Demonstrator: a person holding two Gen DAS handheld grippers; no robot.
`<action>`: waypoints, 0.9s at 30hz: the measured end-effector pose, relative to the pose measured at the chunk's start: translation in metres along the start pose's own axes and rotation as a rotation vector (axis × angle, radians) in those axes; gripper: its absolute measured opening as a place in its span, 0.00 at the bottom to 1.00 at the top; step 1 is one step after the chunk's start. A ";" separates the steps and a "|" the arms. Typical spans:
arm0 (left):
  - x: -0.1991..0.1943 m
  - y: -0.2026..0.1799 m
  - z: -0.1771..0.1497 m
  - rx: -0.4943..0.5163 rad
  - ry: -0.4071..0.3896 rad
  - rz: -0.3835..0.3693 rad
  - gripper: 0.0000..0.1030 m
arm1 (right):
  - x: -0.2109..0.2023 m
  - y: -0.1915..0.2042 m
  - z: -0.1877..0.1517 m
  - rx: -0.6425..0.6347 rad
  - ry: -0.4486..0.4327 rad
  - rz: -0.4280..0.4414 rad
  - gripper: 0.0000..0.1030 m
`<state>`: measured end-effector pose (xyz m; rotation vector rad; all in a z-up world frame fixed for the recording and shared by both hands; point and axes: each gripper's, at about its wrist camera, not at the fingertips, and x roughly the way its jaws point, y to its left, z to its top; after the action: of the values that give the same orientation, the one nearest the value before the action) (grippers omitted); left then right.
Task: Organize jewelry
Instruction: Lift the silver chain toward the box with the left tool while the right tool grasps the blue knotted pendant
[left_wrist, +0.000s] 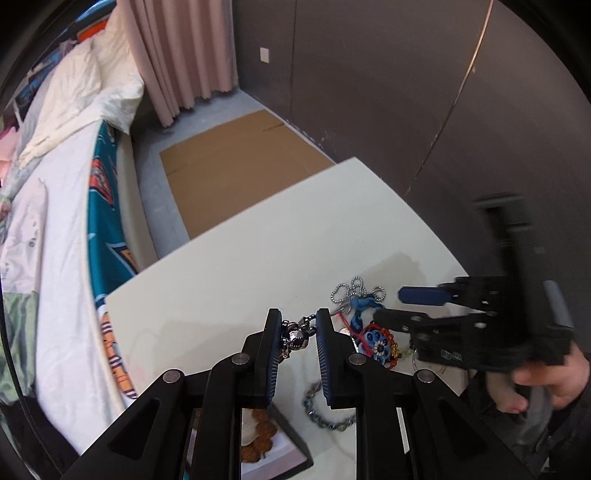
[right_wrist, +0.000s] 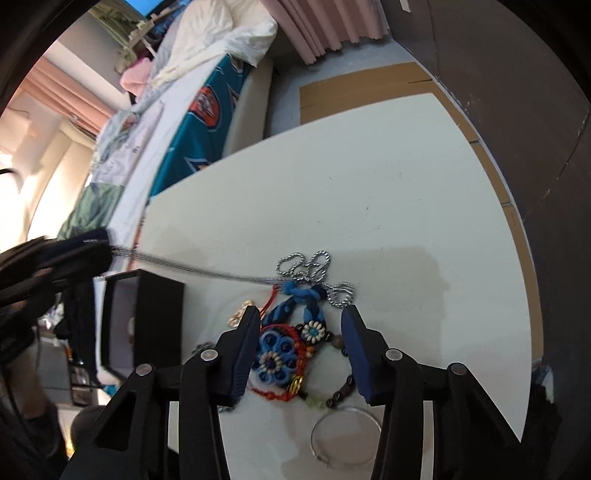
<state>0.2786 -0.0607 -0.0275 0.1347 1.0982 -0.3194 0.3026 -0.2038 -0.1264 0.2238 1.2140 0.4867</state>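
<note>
A tangle of jewelry lies on the white table (right_wrist: 388, 192): a blue flower bracelet (right_wrist: 275, 360) with red cord, a dark bead bracelet (right_wrist: 338, 395), a silver bangle (right_wrist: 347, 435), a blue knotted cord (right_wrist: 304, 291) and a silver ball chain (right_wrist: 306, 266). My left gripper (left_wrist: 298, 334) is nearly shut on a silver chain with a metal charm (left_wrist: 297, 338); in the right wrist view (right_wrist: 92, 245) the chain (right_wrist: 192, 271) runs taut from it to the pile. My right gripper (right_wrist: 301, 326) is open, its jaws straddling the flower bracelet. It also shows in the left wrist view (left_wrist: 391, 304).
A black jewelry box (right_wrist: 142, 325) stands open left of the pile; its corner shows under my left gripper (left_wrist: 280, 446). A heavier link chain (left_wrist: 325, 413) lies near it. A bed (left_wrist: 62, 221) borders the table's left, flattened cardboard (left_wrist: 236, 162) lies on the floor beyond.
</note>
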 end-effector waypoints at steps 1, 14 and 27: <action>-0.005 0.001 -0.001 0.000 -0.008 0.002 0.19 | 0.005 0.000 0.001 0.003 0.011 -0.009 0.44; -0.077 0.013 -0.015 -0.009 -0.111 0.037 0.19 | -0.001 0.018 -0.008 -0.060 -0.017 -0.031 0.12; -0.139 0.024 -0.026 -0.016 -0.207 0.084 0.19 | -0.050 0.052 -0.017 -0.102 -0.188 0.117 0.12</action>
<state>0.2069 -0.0050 0.0834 0.1300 0.8876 -0.2438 0.2611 -0.1838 -0.0690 0.2488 0.9934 0.6136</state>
